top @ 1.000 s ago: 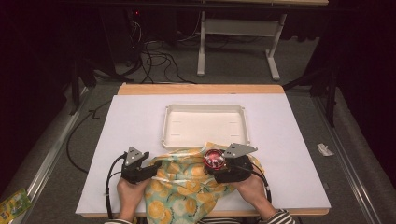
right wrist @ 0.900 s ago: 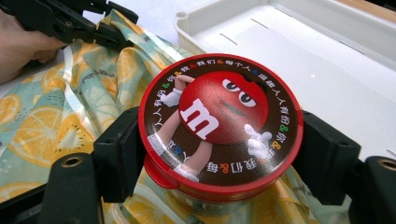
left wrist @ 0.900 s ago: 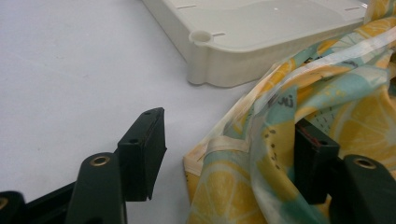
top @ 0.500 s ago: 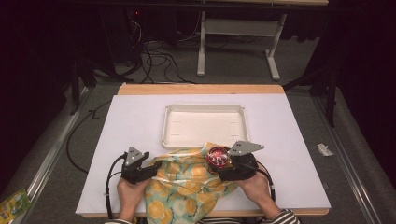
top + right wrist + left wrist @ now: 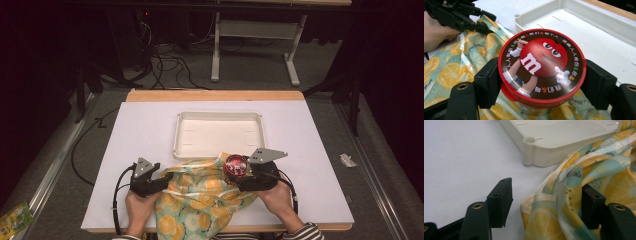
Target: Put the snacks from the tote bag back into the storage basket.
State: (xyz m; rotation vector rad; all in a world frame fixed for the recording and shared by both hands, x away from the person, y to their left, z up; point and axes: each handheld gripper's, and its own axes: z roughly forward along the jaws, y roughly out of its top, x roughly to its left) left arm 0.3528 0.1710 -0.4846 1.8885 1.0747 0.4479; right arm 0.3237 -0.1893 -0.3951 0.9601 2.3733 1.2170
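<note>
We have the right hand-held gripper pinching the red-lidded candy tub, cartoon print up. Left hand-held gripper spread around the lemon-print bag edge.

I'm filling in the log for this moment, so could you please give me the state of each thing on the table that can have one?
Candy tub: upright, red lid on, clamped between the right gripper's jaws, above the bag.
Lemon-print bag: crumpled at the near table edge.
White tray: empty, flat on the table.
Left gripper: jaws open around the bag's edge.
Right gripper: shut on the tub.
</note>
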